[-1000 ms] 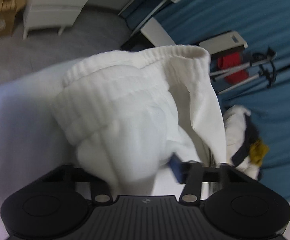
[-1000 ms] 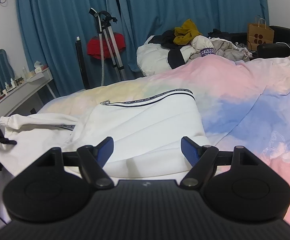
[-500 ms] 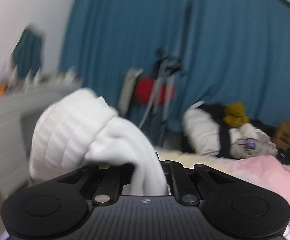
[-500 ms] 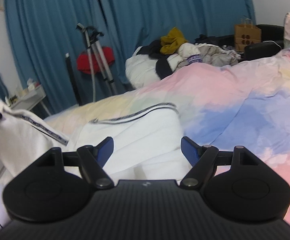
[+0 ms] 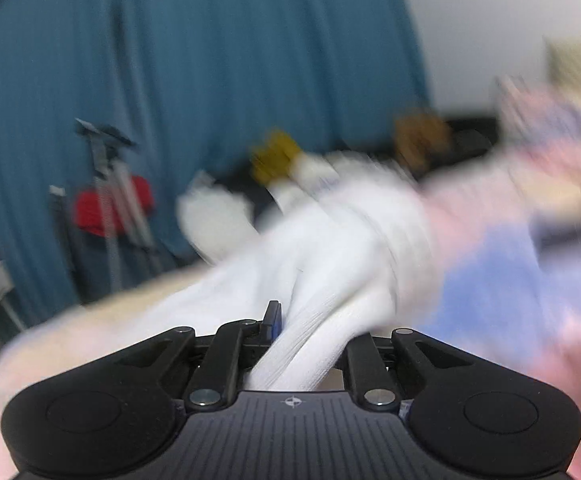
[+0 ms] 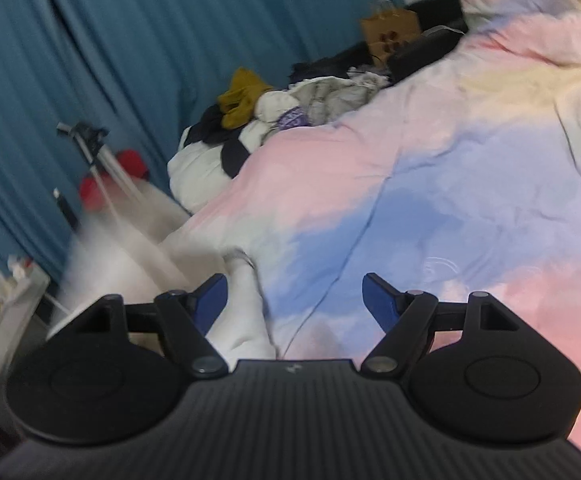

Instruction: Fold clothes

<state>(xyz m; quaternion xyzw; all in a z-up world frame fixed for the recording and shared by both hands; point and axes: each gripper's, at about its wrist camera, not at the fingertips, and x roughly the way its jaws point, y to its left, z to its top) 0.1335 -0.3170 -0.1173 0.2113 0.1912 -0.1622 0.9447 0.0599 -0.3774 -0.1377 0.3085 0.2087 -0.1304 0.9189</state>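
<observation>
A white ribbed garment (image 5: 342, 264) fills the middle of the blurred left wrist view. My left gripper (image 5: 310, 332) is shut on a bunched fold of it, and the cloth stretches forward over the bed. In the right wrist view the same white garment (image 6: 130, 264) shows blurred at the lower left, with one part (image 6: 246, 320) lying by the left finger. My right gripper (image 6: 294, 300) is open and empty above the pastel duvet (image 6: 430, 208).
A pile of other clothes (image 6: 274, 116) lies at the far end of the bed. A tripod (image 6: 102, 168) with a red item stands before blue curtains (image 6: 130, 60). A paper bag (image 6: 390, 32) sits at the back. A white shelf (image 6: 14, 292) is at the left.
My left gripper has swung the held white garment from the left over the bed. The right gripper has turned right, so the garment has slid to its lower left.
</observation>
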